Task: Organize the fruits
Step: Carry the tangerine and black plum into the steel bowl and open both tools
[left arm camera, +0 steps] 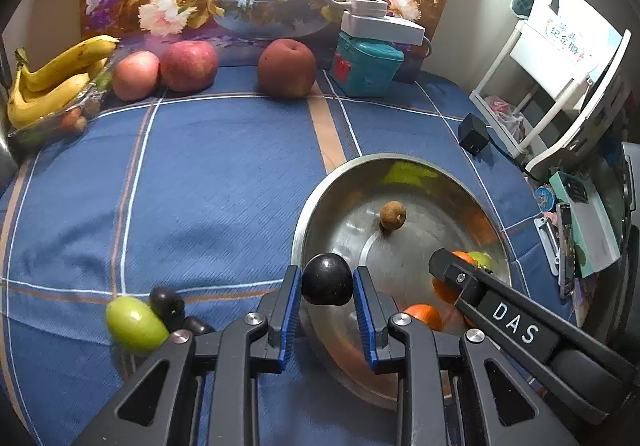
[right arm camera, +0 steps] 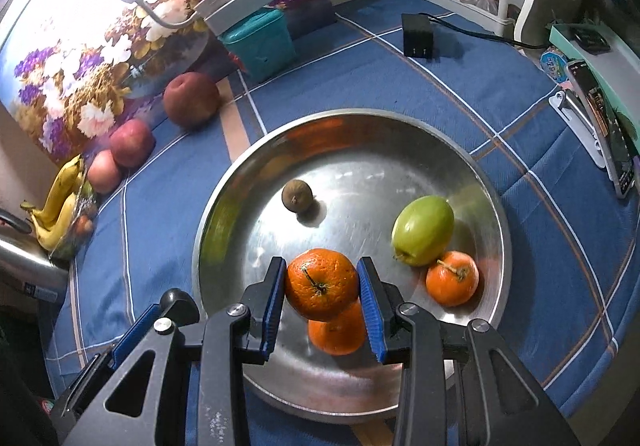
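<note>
Over the near rim of the metal bowl [left arm camera: 400, 170], the left hand-held gripper [left arm camera: 327, 286] is squeezing a dark round fruit [left arm camera: 327, 280] between its blue pads, and a green fruit [left arm camera: 134, 323] and more dark fruits [left arm camera: 167, 306] are lying on the blue table cloth [left arm camera: 208, 182] to its left. Inside the bowl, the right hand-held gripper [right arm camera: 323, 286] is holding an orange [right arm camera: 321, 283] tight, just above another orange [right arm camera: 338, 332]. A third orange [right arm camera: 452, 278], a green fruit, and a small brown fruit [right arm camera: 297, 196] are sitting in the bowl too.
</note>
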Motion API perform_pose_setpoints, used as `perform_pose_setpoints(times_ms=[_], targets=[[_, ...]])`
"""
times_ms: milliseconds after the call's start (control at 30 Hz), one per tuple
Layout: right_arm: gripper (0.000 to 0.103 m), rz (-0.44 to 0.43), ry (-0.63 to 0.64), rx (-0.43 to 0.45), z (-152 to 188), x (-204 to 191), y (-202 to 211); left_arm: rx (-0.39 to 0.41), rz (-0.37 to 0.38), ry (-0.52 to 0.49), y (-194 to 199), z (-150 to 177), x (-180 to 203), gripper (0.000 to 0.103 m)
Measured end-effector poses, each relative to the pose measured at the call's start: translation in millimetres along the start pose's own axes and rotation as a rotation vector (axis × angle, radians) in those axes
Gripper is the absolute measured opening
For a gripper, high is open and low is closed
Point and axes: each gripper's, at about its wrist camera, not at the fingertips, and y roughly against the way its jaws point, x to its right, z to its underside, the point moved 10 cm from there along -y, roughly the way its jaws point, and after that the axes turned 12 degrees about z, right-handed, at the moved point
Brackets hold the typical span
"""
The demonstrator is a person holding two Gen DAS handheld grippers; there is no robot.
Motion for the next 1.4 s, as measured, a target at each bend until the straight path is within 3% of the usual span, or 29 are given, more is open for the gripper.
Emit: perform_pose_setpoints(times_ms=[400,1267,1400], targets=[[0.038,0.007,-0.02,-0.008,-14,1,-15,-0.009,0.015,0.022,-17,-6,-2,0.029],[0.04,0.037,0.014,-0.027,-8,-1,-19,-0.064,0.012,0.032,-20,4,-5,0.031],[0.04,0.038,0.01,-0.022,-9,0,-16,-0.061,0.018,0.031,-18,3,-3,0.042]])
